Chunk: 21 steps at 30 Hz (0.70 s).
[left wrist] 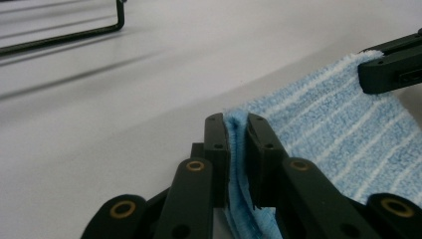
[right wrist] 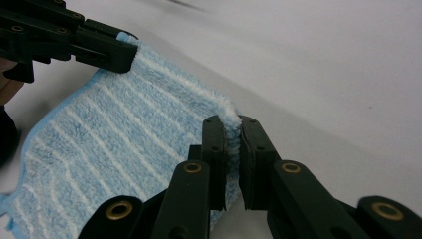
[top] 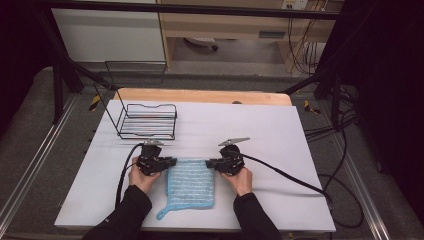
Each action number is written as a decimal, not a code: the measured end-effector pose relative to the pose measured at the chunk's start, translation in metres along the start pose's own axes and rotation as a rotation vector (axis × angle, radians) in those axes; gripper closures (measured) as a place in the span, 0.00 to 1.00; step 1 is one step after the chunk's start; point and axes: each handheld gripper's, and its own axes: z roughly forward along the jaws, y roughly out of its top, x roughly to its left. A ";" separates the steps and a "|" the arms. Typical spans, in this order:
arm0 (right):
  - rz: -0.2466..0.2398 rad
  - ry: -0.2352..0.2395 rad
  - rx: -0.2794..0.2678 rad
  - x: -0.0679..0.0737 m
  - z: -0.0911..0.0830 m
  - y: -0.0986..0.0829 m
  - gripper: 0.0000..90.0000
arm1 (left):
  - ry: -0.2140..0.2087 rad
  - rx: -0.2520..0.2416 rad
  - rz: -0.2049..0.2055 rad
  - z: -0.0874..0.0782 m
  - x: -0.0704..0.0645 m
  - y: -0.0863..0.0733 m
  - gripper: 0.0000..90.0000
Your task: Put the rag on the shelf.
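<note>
Black wire rack (top: 148,121): far left of white worktop (top: 280,145), well apart from the work, nothing between. High view adds floor cables and wooden shelving behind. Blue cloth (top: 191,184), white-striped, fluffy, with loop at its near corner: flat at the near middle edge. Left gripper (top: 171,162) and right gripper (top: 209,162): jaws clamped on its two far corners, pile pinched between them.

On my high view, a black wire rack (top: 147,121) stands on the white table top (top: 280,135) toward its far left corner, with a strip of bare wood edge (top: 200,95) behind it. Black cables (top: 345,145) lie on the grey floor to the right of the table. Beyond the table I see a light wooden shelf unit (top: 225,25).
</note>
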 end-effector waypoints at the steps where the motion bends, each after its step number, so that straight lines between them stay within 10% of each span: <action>1: 0.001 0.003 -0.010 0.001 -0.002 0.000 0.92 | -0.003 -0.008 0.001 -0.002 0.000 0.000 0.90; 21: -0.051 0.024 -0.150 0.019 -0.035 0.003 0.93 | -0.038 -0.147 0.061 -0.040 -0.017 0.003 0.90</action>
